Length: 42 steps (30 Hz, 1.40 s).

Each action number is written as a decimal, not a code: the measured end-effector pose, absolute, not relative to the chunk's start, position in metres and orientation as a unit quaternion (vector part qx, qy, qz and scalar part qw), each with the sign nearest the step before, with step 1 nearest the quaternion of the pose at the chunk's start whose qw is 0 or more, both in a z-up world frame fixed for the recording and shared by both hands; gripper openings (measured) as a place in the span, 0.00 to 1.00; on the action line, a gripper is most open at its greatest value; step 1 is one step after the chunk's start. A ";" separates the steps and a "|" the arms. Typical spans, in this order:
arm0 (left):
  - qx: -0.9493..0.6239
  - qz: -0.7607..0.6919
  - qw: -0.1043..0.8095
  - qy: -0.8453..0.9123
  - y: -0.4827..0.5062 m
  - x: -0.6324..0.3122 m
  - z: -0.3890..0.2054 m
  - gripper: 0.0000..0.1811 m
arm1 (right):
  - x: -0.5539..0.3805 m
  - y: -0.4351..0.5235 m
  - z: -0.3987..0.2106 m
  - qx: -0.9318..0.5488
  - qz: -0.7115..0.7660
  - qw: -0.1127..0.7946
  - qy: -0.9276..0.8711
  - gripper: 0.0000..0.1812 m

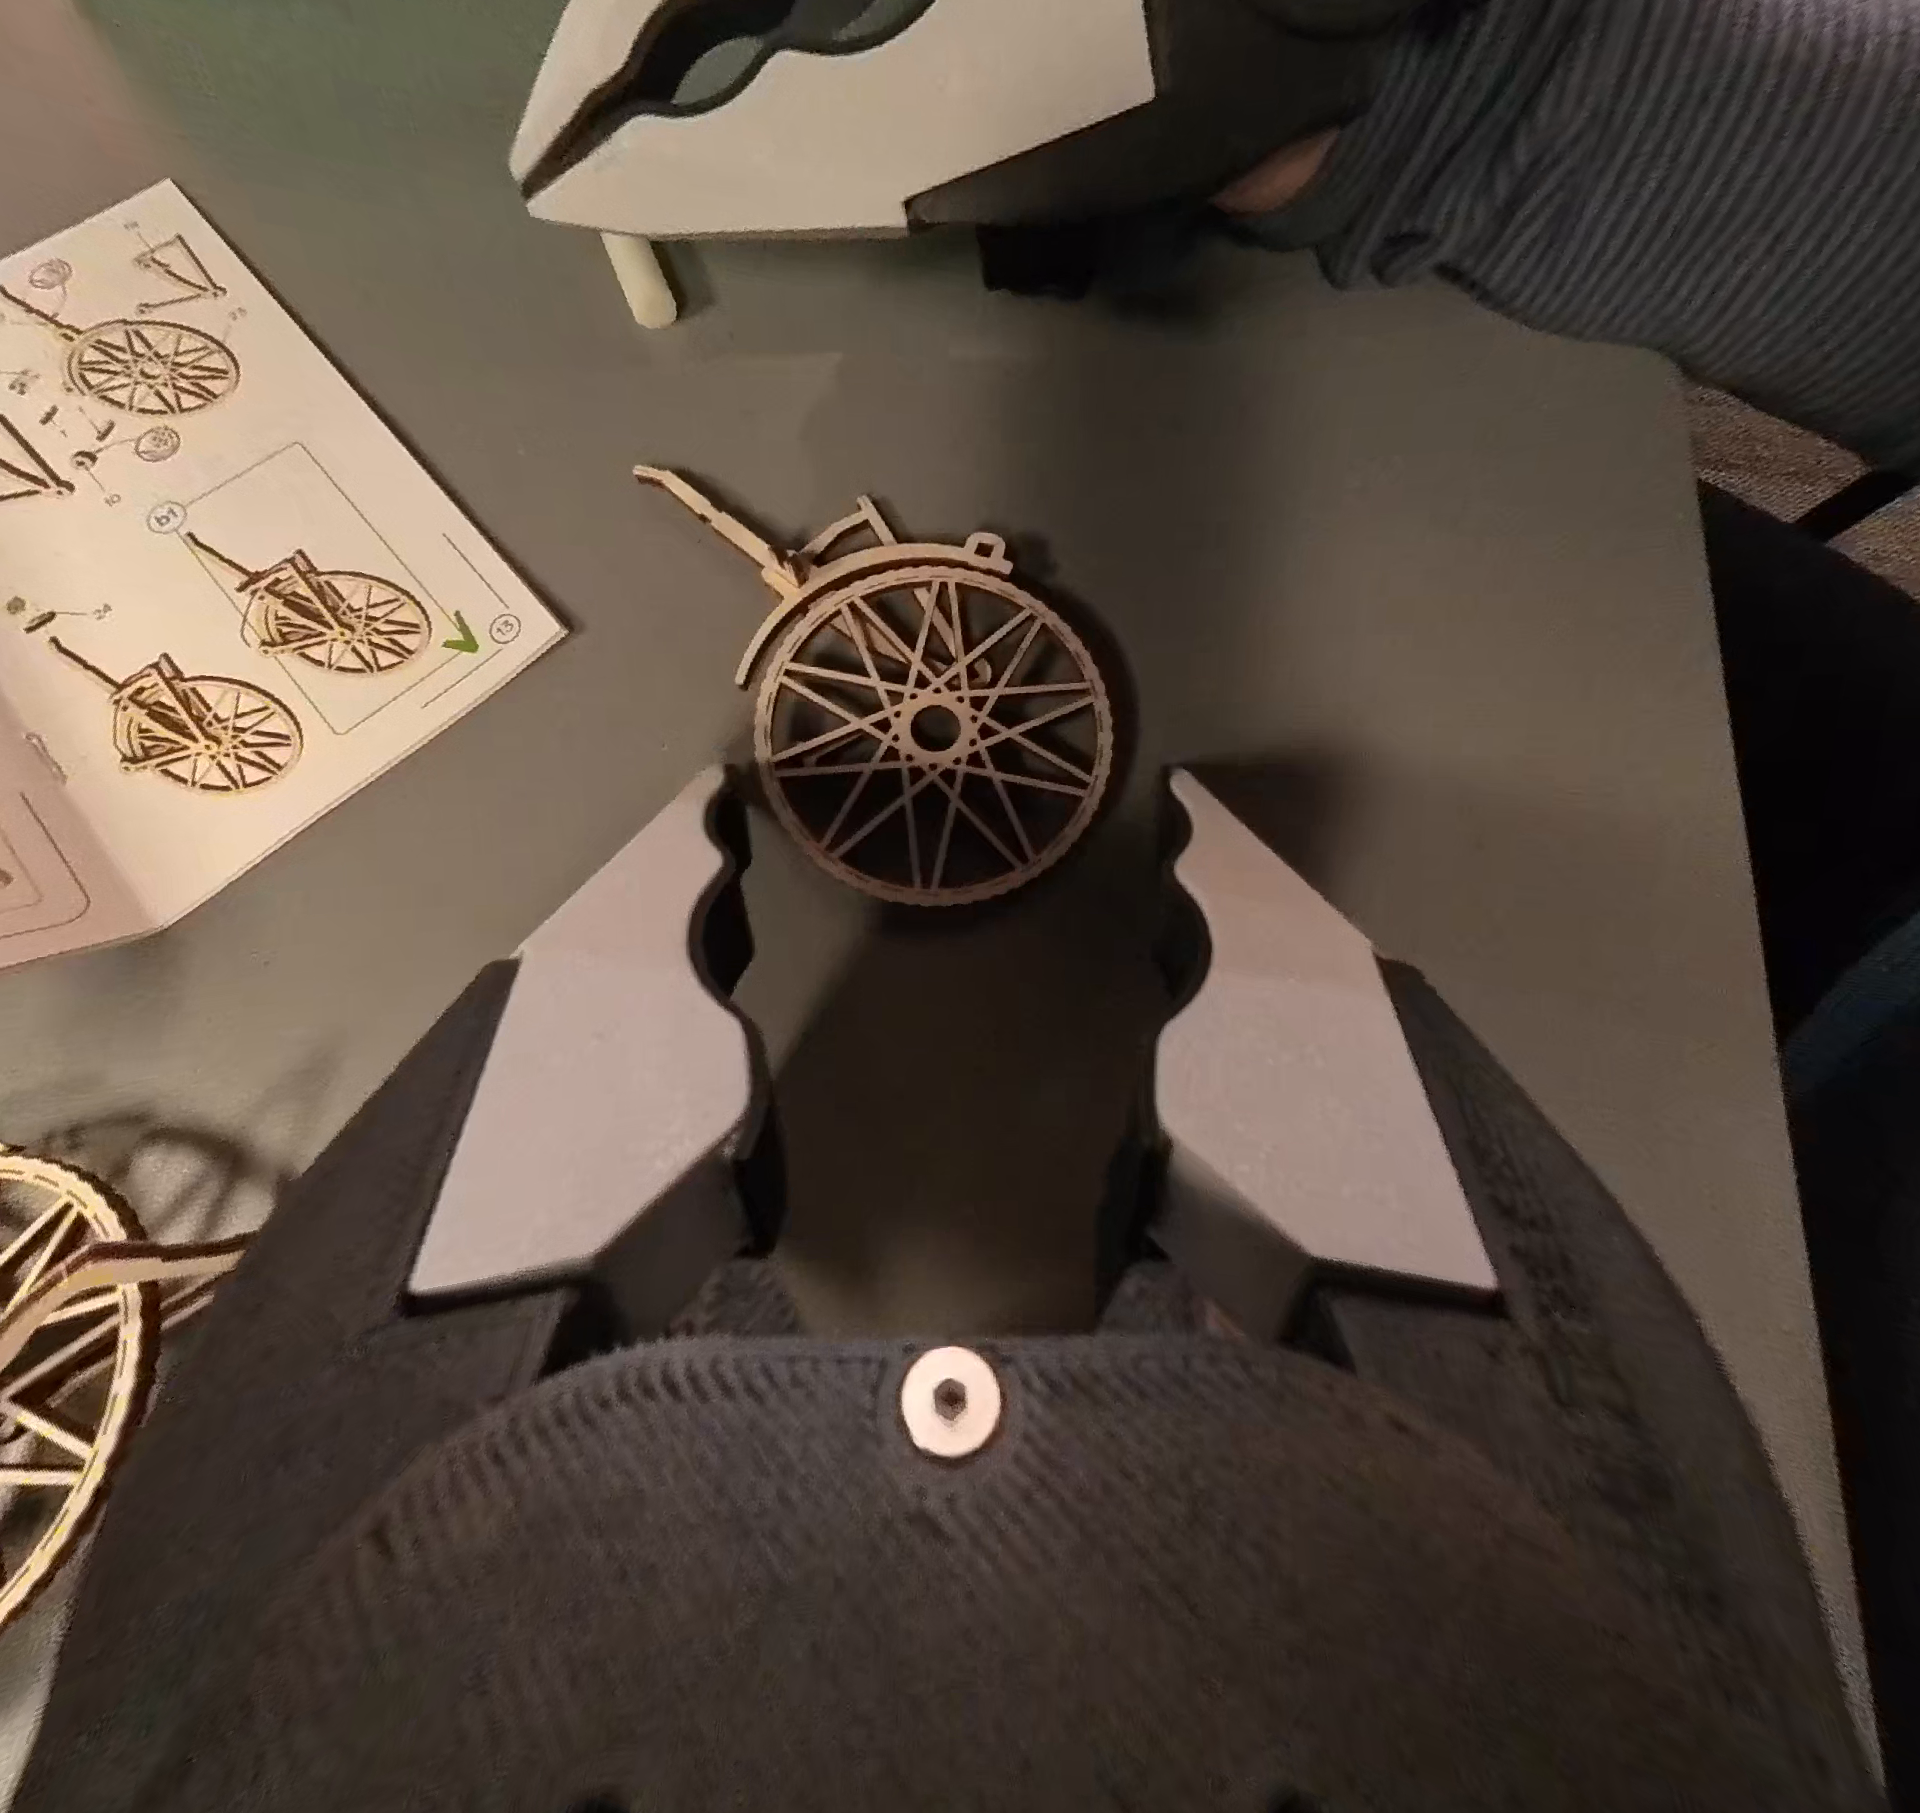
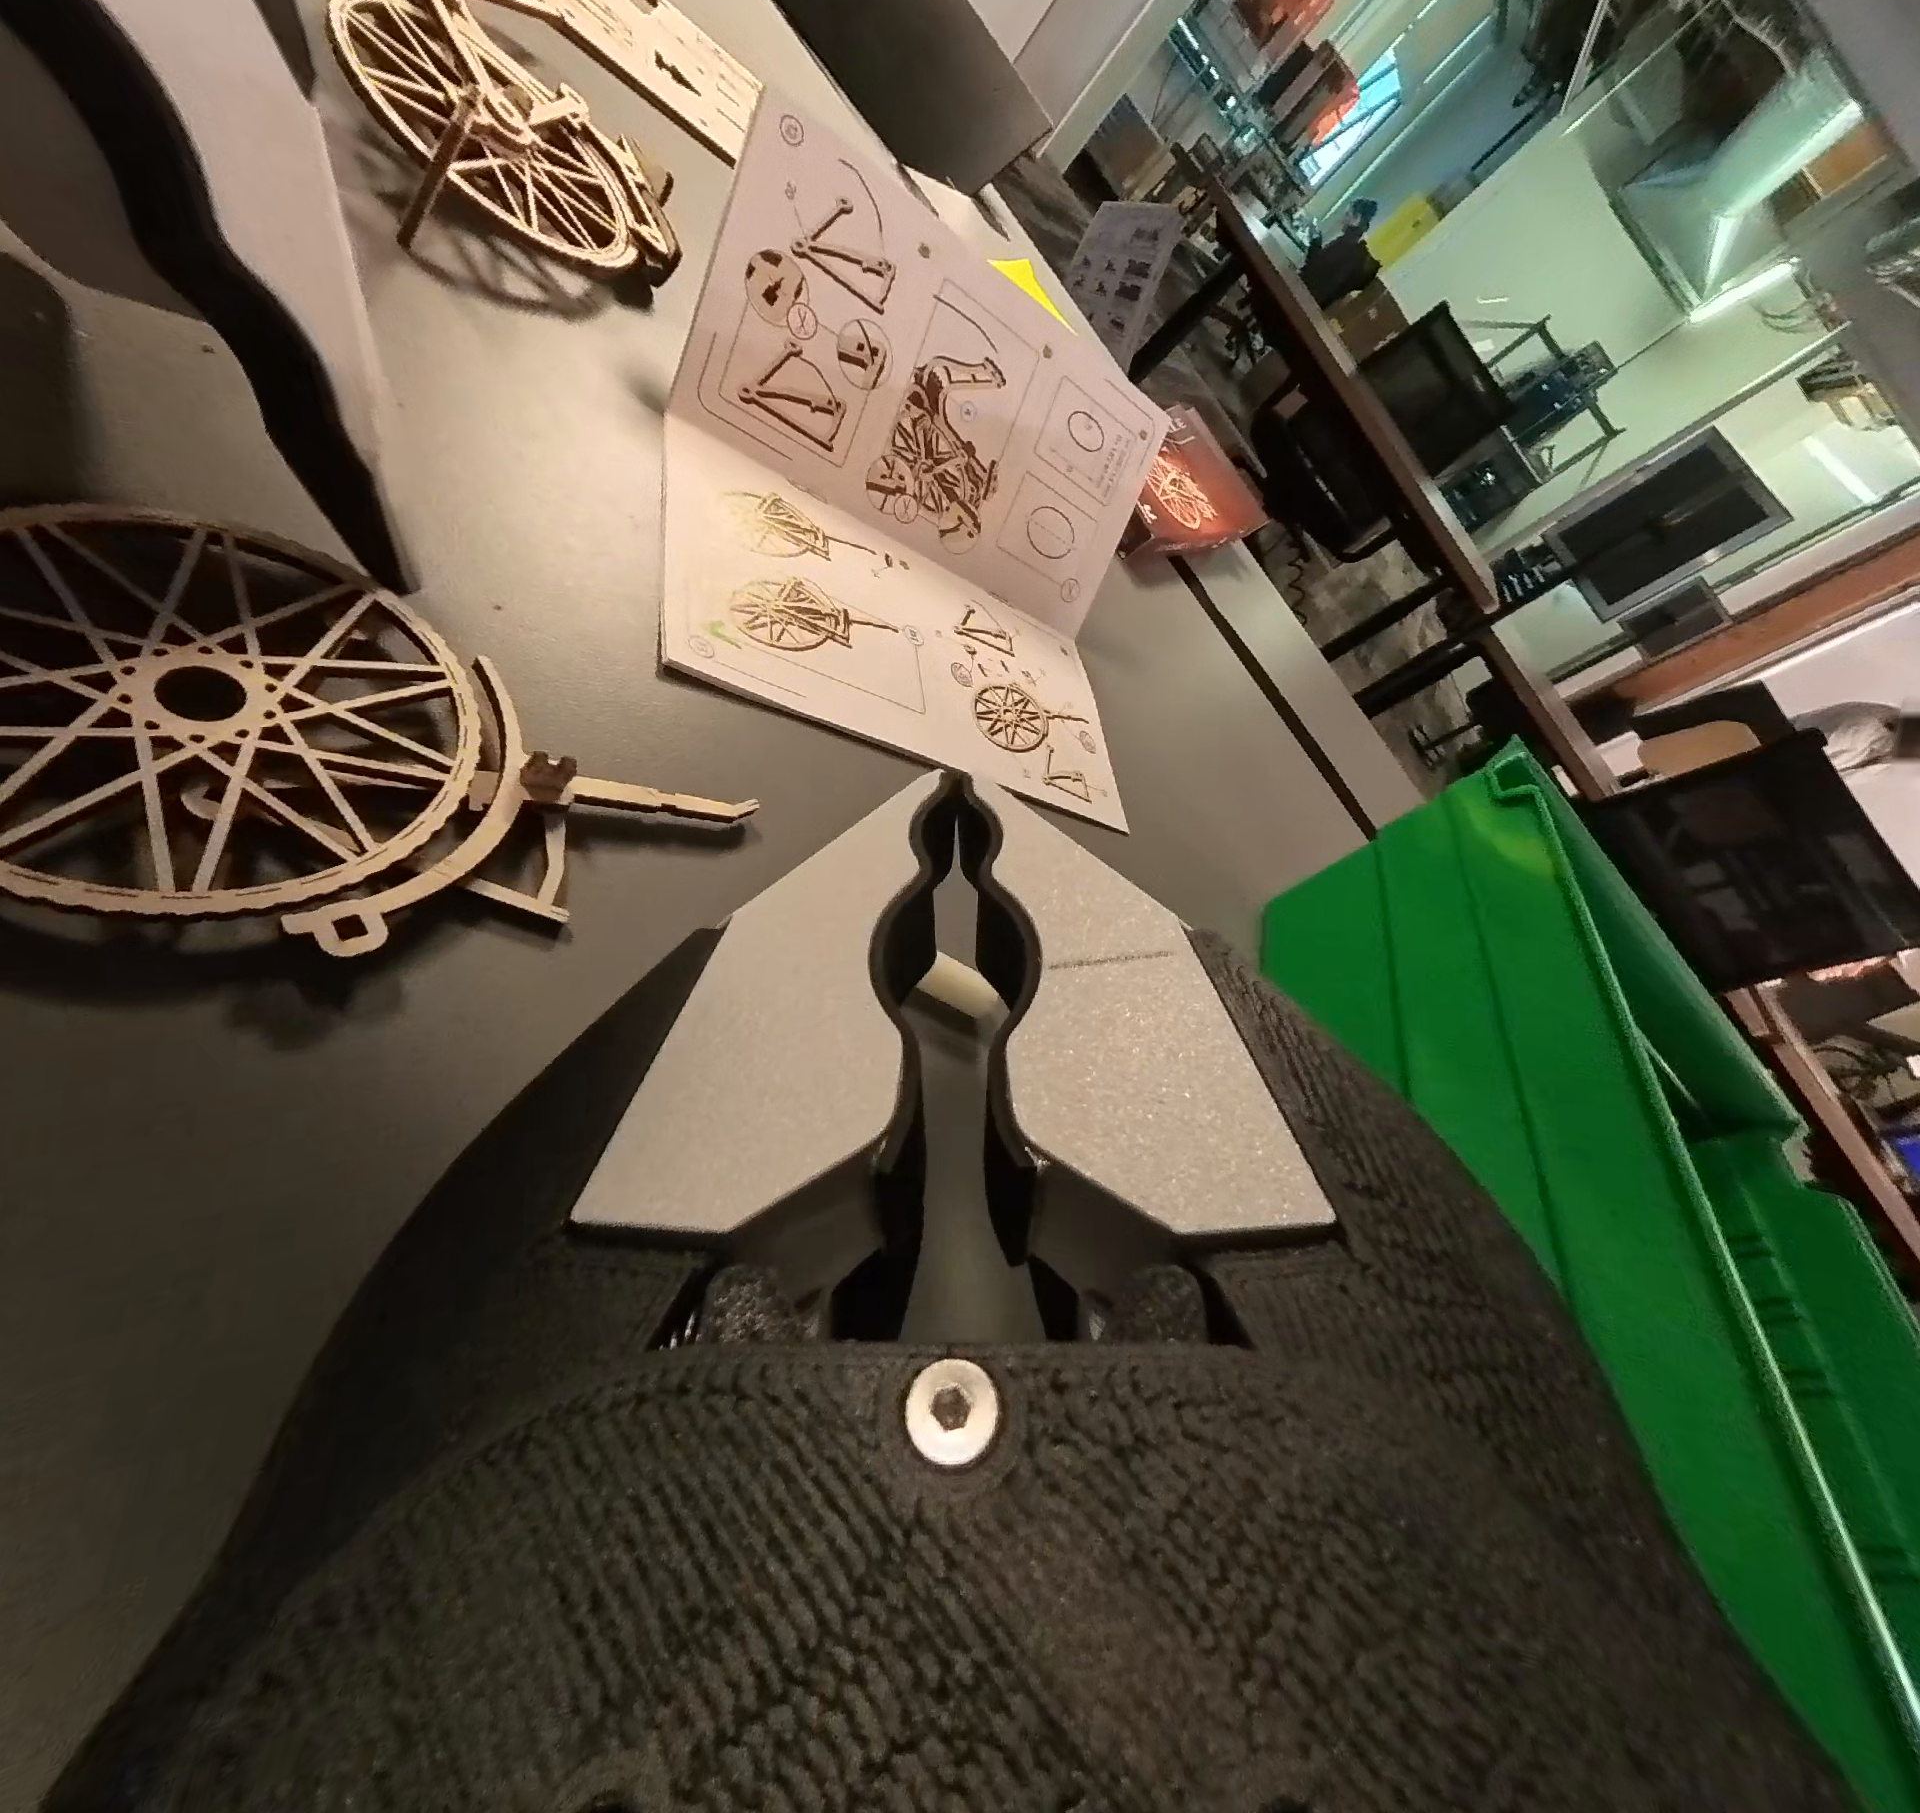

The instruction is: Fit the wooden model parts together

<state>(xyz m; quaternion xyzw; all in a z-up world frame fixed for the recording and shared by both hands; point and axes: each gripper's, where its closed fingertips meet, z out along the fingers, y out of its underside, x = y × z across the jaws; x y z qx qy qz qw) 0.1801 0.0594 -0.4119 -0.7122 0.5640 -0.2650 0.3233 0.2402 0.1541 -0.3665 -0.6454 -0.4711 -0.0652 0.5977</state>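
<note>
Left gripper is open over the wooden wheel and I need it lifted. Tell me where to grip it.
Grip the wooden wheel by its rim, straight down from above with the left gripper. It lies flat on the table, and the spokes look thin. Probably avoid the slim lever sticking out beyond the rim.

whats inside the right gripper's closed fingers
A small cream peg sits gripped in the right gripper, in the rounded gap between its fingers. In the left wrist view one end pokes out underneath, over the table. Its middle is covered by the fingers.
</note>
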 end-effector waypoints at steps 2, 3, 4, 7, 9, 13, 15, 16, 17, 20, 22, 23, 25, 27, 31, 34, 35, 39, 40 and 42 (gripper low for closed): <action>-0.711 -0.265 0.324 0.565 0.059 0.180 -0.412 0.42 | 0.240 0.154 -0.366 -0.645 -0.064 0.598 -0.472 0.00; -0.711 -0.265 0.324 0.565 0.059 0.180 -0.412 0.42 | 0.240 0.154 -0.367 -0.644 -0.064 0.598 -0.473 0.00; -0.711 -0.264 0.325 0.565 0.059 0.180 -0.412 0.42 | 0.239 0.153 -0.367 -0.644 -0.064 0.597 -0.475 0.00; -0.707 -0.262 0.327 0.569 0.057 0.180 -0.411 0.44 | 0.237 0.150 -0.368 -0.637 -0.059 0.596 -0.485 0.00; -0.711 -0.259 0.329 0.565 0.057 0.177 -0.411 0.45 | 0.236 0.149 -0.365 -0.629 -0.054 0.603 -0.487 0.00; -0.710 -0.259 0.330 0.565 0.055 0.172 -0.411 0.45 | 0.241 0.151 -0.360 -0.627 -0.046 0.614 -0.477 0.00; -0.710 -0.261 0.327 0.566 0.054 0.171 -0.411 0.45 | 0.241 0.152 -0.360 -0.627 -0.047 0.614 -0.477 0.00; -0.711 -0.261 0.327 0.565 0.055 0.170 -0.411 0.45 | 0.242 0.152 -0.361 -0.628 -0.048 0.613 -0.477 0.00; -0.712 -0.259 0.330 0.564 0.057 0.169 -0.411 0.45 | 0.242 0.153 -0.361 -0.628 -0.049 0.612 -0.478 0.00; -0.707 -0.247 0.345 0.566 0.062 0.166 -0.409 0.45 | 0.243 0.153 -0.360 -0.628 -0.049 0.614 -0.475 0.00; -0.706 -0.247 0.344 0.567 0.064 0.162 -0.409 0.45 | 0.243 0.153 -0.360 -0.628 -0.048 0.615 -0.474 0.00; -0.707 -0.247 0.344 0.566 0.066 0.160 -0.409 0.45 | 0.243 0.153 -0.360 -0.629 -0.048 0.614 -0.474 0.00; -0.707 -0.246 0.345 0.566 0.070 0.155 -0.409 0.45 | 0.243 0.154 -0.361 -0.630 -0.049 0.612 -0.476 0.00; -0.710 -0.244 0.348 0.561 0.074 0.152 -0.409 0.44 | 0.243 0.154 -0.363 -0.631 -0.052 0.608 -0.479 0.00; -0.708 -0.230 0.364 0.560 0.078 0.152 -0.407 0.42 | 0.242 0.154 -0.365 -0.632 -0.055 0.603 -0.483 0.00; -0.705 -0.219 0.376 0.560 0.080 0.152 -0.406 0.41 | 0.242 0.155 -0.365 -0.633 -0.055 0.603 -0.483 0.00; -0.706 -0.217 0.378 0.559 0.080 0.152 -0.406 0.41 | 0.242 0.155 -0.365 -0.633 -0.056 0.602 -0.484 0.00; -0.708 -0.217 0.377 0.556 0.081 0.152 -0.406 0.40 | 0.241 0.154 -0.366 -0.632 -0.055 0.600 -0.487 0.00; -0.706 -0.219 0.376 0.558 0.080 0.152 -0.406 0.40 | 0.241 0.153 -0.366 -0.632 -0.053 0.600 -0.487 0.00; -0.700 -0.231 0.366 0.568 0.075 0.154 -0.407 0.43 | 0.240 0.152 -0.366 -0.632 -0.046 0.600 -0.488 0.00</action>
